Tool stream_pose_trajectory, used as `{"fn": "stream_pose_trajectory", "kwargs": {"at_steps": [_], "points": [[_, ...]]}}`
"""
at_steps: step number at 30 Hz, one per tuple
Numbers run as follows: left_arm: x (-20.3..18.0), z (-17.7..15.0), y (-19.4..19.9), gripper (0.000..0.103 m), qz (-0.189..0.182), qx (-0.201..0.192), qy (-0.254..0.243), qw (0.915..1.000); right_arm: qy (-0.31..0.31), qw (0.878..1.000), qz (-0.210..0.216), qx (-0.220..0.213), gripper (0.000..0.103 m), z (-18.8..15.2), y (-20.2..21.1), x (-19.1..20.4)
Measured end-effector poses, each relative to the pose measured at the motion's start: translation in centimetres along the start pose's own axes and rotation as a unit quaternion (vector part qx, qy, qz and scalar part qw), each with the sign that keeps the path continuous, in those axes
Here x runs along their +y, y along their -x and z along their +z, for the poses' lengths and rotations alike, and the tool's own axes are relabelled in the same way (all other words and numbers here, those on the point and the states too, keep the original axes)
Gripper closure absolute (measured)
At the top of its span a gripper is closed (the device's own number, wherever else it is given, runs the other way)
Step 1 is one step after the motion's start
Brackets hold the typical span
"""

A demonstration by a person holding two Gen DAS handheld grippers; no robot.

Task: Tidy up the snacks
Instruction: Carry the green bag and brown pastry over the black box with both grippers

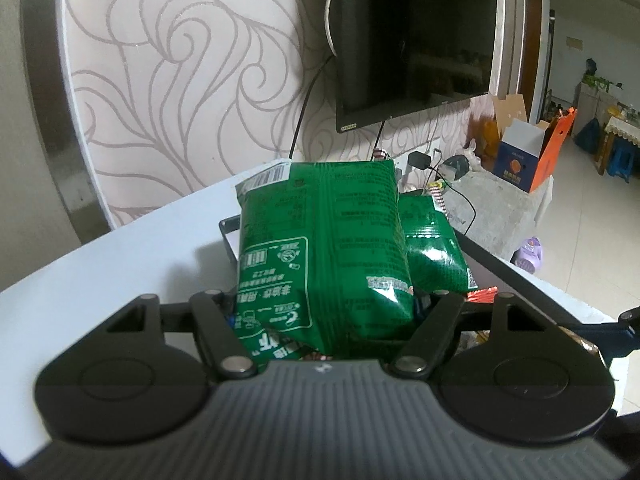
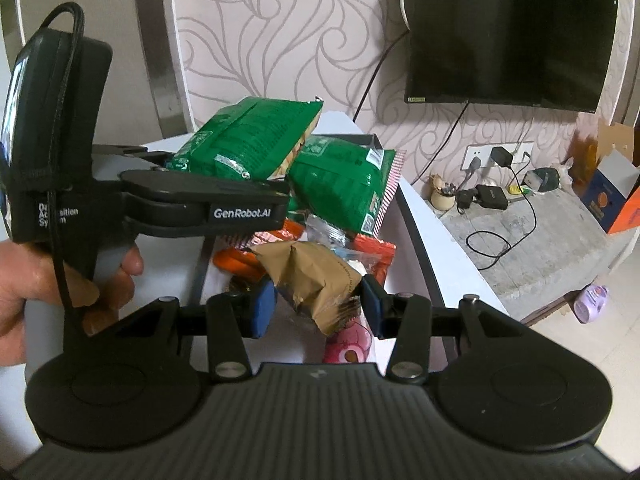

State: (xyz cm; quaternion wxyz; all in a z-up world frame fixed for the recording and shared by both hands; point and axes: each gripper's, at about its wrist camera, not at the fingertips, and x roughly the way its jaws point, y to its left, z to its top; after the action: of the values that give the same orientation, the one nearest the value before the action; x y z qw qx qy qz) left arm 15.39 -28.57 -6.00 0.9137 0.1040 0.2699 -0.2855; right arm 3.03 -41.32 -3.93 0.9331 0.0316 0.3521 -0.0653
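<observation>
left gripper [image 2: 240,168] gripping green snack bag [image 1: 320,248] | right gripper [image 2: 318,308] pinching brown snack packet [image 2: 308,276] | both hanging over black tray [image 2: 424,232] of snacks

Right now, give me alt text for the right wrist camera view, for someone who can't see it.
The right gripper is shut on a crumpled brown snack packet above a tray piled with snacks. To its left, a hand holds the left gripper, which grips a green snack bag above another green bag.
</observation>
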Motion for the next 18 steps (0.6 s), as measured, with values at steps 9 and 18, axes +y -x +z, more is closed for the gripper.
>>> {"fn": "stream_pose_trajectory", "kwargs": {"at_steps": [9, 18], "points": [[0.2, 0.0, -1.1, 0.029, -0.006, 0.000, -0.004, 1.0000, -0.008, 1.000, -0.007, 0.011, 0.051, 0.2, -1.7, -0.8], [0.4, -0.4, -0.9, 0.028, -0.014, 0.006, 0.003, 0.9999, -0.004, 1.000, -0.004, 0.018, 0.050, 0.3, -2.5, -0.7]]}}
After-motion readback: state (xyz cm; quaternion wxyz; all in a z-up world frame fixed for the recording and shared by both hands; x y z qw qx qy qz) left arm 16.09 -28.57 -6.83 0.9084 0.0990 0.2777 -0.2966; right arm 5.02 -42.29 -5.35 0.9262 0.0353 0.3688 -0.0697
